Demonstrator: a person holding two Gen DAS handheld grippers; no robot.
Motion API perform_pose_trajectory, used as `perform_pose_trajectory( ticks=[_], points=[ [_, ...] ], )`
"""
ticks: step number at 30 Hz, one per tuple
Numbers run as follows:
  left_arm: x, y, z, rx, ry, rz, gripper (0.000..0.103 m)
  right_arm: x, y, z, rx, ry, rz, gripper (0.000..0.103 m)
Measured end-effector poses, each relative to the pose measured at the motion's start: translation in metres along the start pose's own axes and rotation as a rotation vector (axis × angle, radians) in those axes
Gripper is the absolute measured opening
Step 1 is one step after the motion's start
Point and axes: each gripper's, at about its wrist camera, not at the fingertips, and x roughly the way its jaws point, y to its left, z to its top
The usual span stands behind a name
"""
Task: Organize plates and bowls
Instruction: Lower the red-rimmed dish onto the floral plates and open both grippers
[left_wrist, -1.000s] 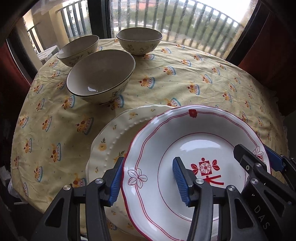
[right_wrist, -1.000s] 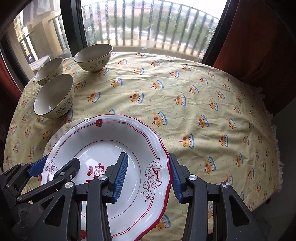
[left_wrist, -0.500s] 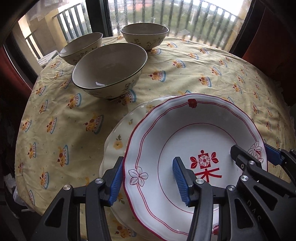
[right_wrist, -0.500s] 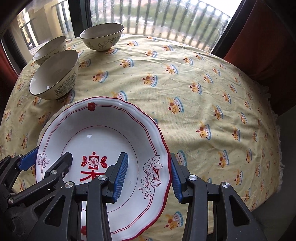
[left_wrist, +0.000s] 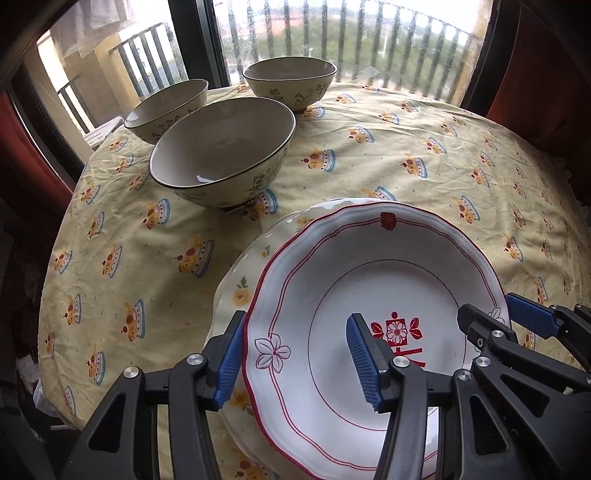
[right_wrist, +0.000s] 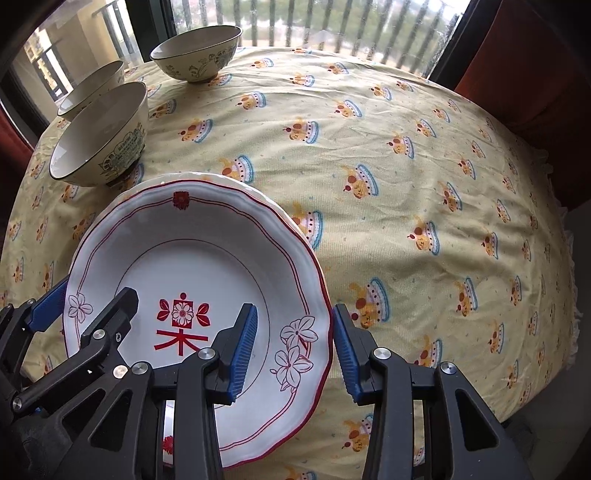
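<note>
A white plate with red trim (left_wrist: 369, 280) (right_wrist: 207, 258) lies over a cream plate with yellow flowers (left_wrist: 240, 291). My left gripper (left_wrist: 295, 360) straddles its left rim, jaws apart, one finger under and one over. My right gripper (right_wrist: 293, 349) straddles its right rim in the same way; it also shows in the left wrist view (left_wrist: 517, 325). Neither pair of pads presses the rim. Three cream bowls stand beyond: a near one (left_wrist: 221, 151) (right_wrist: 99, 136), a far-left one (left_wrist: 166, 110) (right_wrist: 92, 90) and a far one (left_wrist: 290, 83) (right_wrist: 195, 53).
The round table carries a yellow cloth with cupcake prints (right_wrist: 406, 184). A window with balcony railing (left_wrist: 332, 37) runs behind the bowls. Red curtains (right_wrist: 535, 74) hang at the right. The table edge drops off close at right and front.
The red-trimmed plate has moved forward with both grippers over the cream plate, which is now more covered. The bowls look nearer.
</note>
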Motion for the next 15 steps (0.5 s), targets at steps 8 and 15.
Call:
perform_pose_trajectory(
  ticks=[8,15],
  points=[
    [0.0026,-0.0051,-0.0002,0.04,-0.01,0.037,0.056,-0.0001,-0.0039,0.0036,0.013,-0.019,0.03,0.044],
    [0.0047,0.0009,0.0031,0.01,-0.007,0.059,0.061,0.0014,-0.003,0.008,0.026,-0.019,0.067,0.042]
  ],
)
